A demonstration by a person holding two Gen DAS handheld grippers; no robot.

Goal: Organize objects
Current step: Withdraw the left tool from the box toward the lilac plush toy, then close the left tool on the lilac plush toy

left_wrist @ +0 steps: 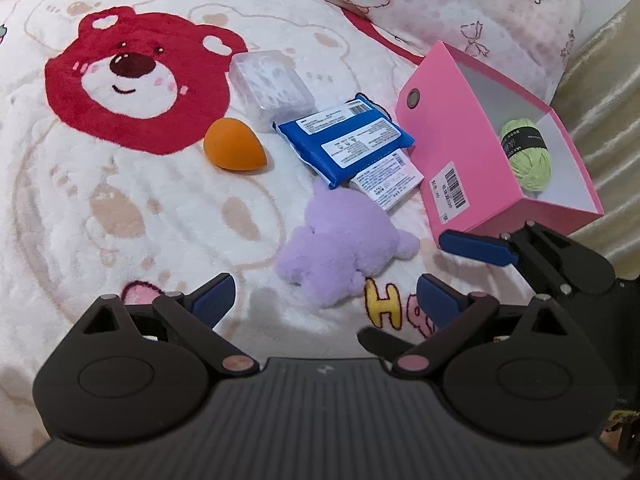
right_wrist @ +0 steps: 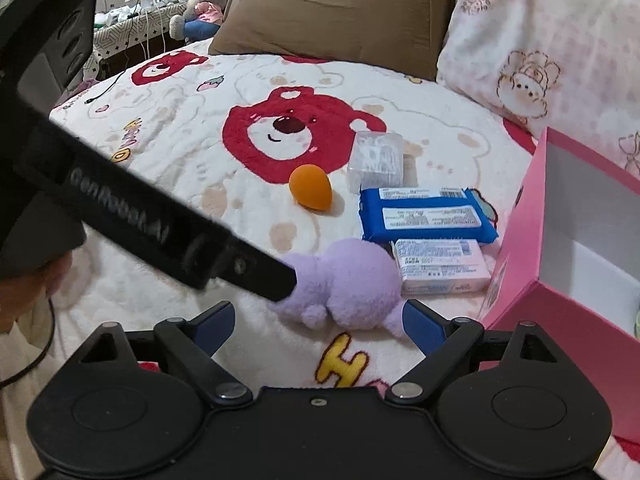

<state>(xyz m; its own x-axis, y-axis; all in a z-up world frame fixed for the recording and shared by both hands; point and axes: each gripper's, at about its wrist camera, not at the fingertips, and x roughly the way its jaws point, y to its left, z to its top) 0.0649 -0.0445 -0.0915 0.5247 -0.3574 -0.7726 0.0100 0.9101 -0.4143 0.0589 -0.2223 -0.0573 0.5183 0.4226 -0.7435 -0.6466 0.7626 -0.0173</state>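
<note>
Barely begun, by the look of it. Only a green yarn ball [left_wrist: 527,156] inside the pink box [left_wrist: 456,148] so far; five things left out on the bed blanket [left_wrist: 120,216].

Left to right, all placed against the box: an orange sponge [left_wrist: 232,145] farthest to its left; a clear case [left_wrist: 272,88] left of it and further back; a purple plush [left_wrist: 340,244] off its near left corner; a blue pack [left_wrist: 346,140] just left of its side wall, lying partly over a white pack [left_wrist: 390,182] that nearly touches that wall.

Left hand-held gripper [left_wrist: 324,300] spread wide, empty, hanging just short of the plush. Right hand-held gripper [right_wrist: 318,322] likewise apart and empty, plush just ahead of its fingers, box to its right.

Likely next: plush into the box, then the rest.
</note>
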